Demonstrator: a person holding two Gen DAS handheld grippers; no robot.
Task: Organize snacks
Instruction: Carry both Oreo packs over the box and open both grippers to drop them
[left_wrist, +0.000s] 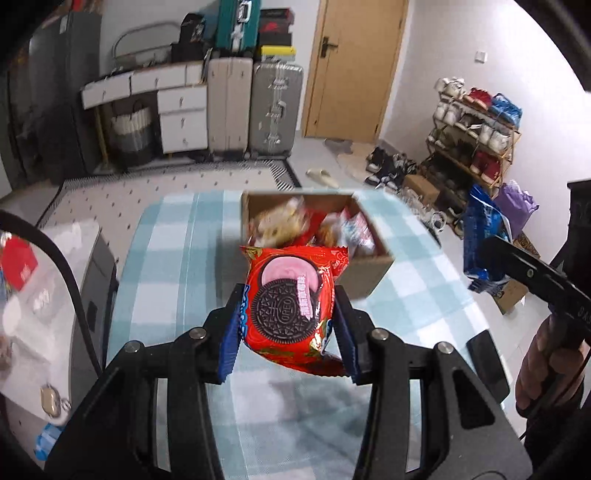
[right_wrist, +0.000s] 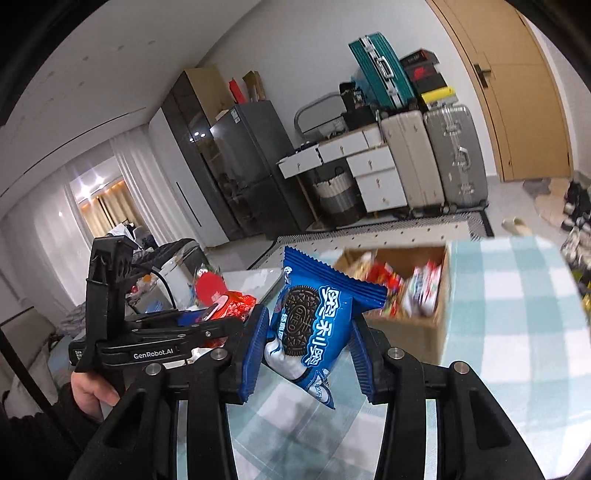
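Cardboard box (left_wrist: 364, 271) on table holds mixed snack packets (left_wrist: 280, 221).

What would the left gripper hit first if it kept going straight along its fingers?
Likely the cardboard box of snacks: it sits right beyond the red Oreo packet held by the left gripper. Depth is unclear, so it might pass over the box.

Far across the room, two suitcases (left_wrist: 255, 107) stand beside a white desk (left_wrist: 162, 99); a wooden door (left_wrist: 354, 66) and shoe rack (left_wrist: 476, 136) sit right.
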